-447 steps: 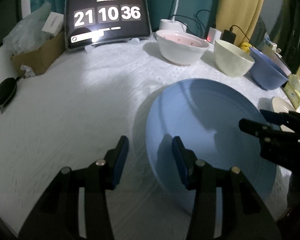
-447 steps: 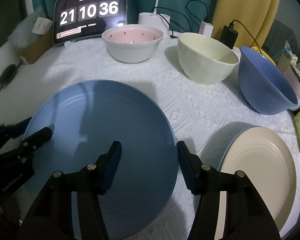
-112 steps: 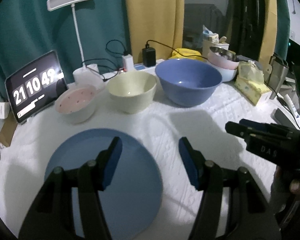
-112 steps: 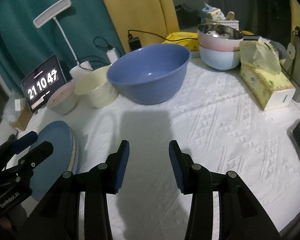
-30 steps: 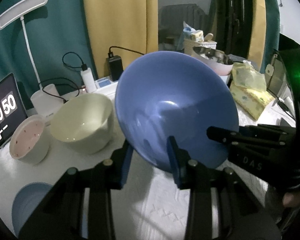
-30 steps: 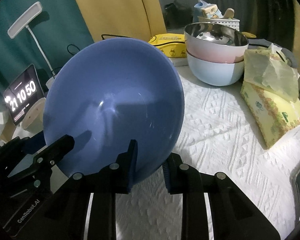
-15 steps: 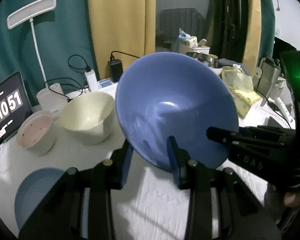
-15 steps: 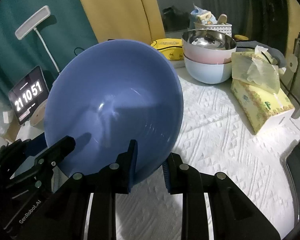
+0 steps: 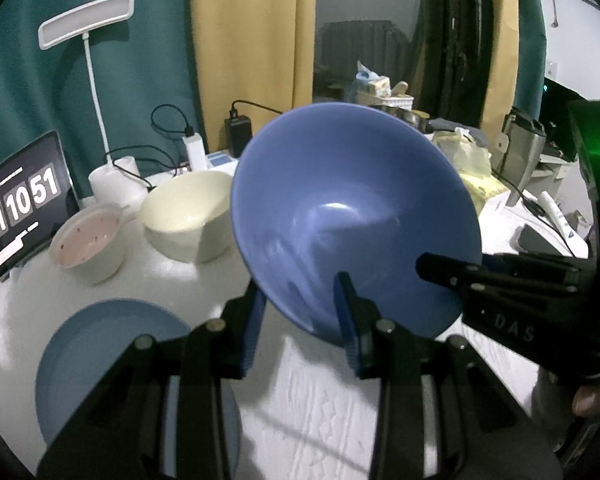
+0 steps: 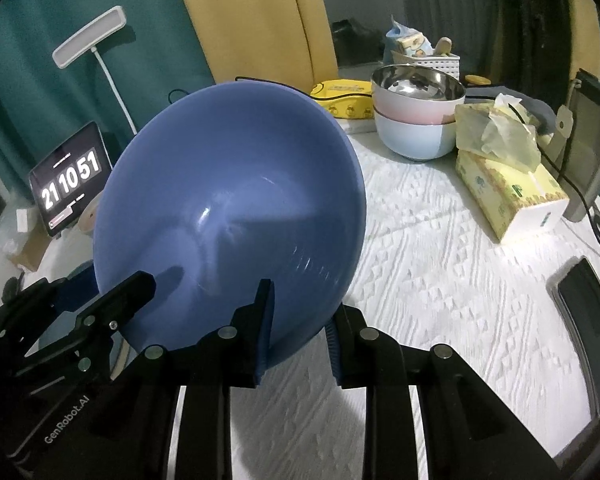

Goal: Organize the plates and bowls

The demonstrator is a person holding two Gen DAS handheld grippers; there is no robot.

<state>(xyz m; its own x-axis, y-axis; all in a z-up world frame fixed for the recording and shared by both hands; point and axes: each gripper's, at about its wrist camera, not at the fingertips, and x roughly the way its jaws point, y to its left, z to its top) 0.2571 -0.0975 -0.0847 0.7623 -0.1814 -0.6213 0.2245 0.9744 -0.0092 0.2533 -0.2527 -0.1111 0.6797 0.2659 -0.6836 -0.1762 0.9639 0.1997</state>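
A large blue bowl [image 9: 352, 216] [image 10: 228, 216] hangs tilted above the white tablecloth, held at its rim from two sides. My left gripper [image 9: 300, 320] is shut on the near rim, one finger inside the bowl and one outside. My right gripper [image 10: 300, 320] is shut on the opposite rim in the same way. Each gripper shows in the other's view, the right gripper [image 9: 460, 272] at right and the left gripper [image 10: 112, 300] at lower left. A blue plate [image 9: 100, 344] lies on the cloth at lower left. A cream bowl [image 9: 188, 212] and a pink-lined bowl [image 9: 88, 240] stand behind it.
A tablet clock [image 9: 20, 204], a white lamp [image 9: 88, 20] and chargers line the back left. Stacked pink and pale-blue bowls with a steel one [image 10: 416, 116] and a tissue box [image 10: 508, 188] stand at the back right. A dark phone [image 10: 588, 300] lies at the right edge.
Both grippers have carried the blue bowl up and back from the cream bowl. More of the tablecloth and the blue plate now shows beneath it.
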